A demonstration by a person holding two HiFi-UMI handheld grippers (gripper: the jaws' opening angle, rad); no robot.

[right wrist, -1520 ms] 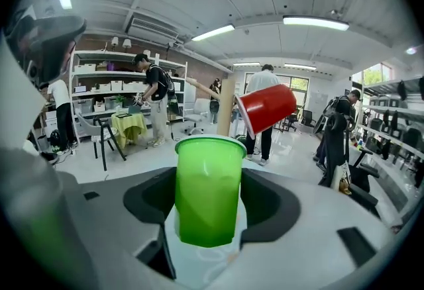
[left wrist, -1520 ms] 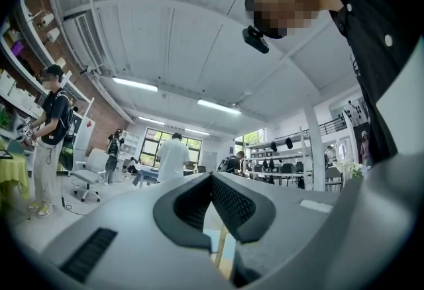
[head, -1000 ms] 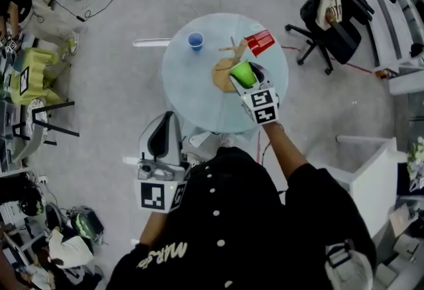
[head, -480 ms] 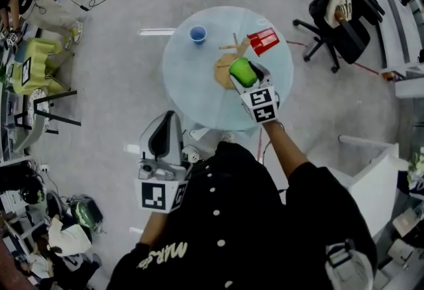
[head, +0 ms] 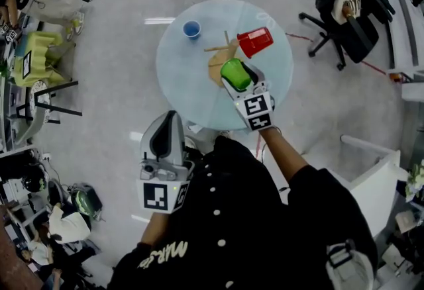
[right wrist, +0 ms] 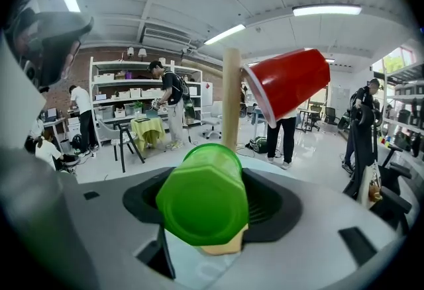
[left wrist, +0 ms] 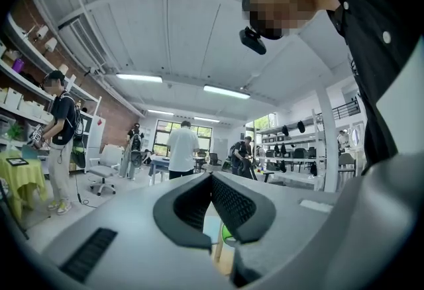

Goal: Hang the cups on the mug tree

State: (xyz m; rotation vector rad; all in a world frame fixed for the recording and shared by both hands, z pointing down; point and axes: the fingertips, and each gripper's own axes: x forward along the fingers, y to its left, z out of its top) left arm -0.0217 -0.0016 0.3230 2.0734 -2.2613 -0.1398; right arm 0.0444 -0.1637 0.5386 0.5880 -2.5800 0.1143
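A wooden mug tree stands on the round glass table. Its post rises just behind the jaws in the right gripper view. A red cup hangs tilted on an upper peg, red cup. My right gripper is shut on a green cup right next to the tree, the green cup's bottom facing the camera. A blue cup stands upright at the table's far left. My left gripper hangs off the table near the person's body, its jaws together and holding nothing, left gripper.
A black office chair stands to the table's right and a white cabinet at the near right. A yellow-draped table and dark stools sit at the left. Cables run over the floor beyond the table. Several people stand farther off.
My right gripper has sunk a little with the green cup, staying beside the tree. The left gripper has shifted slightly near the body. The cups on the table and tree have not moved.
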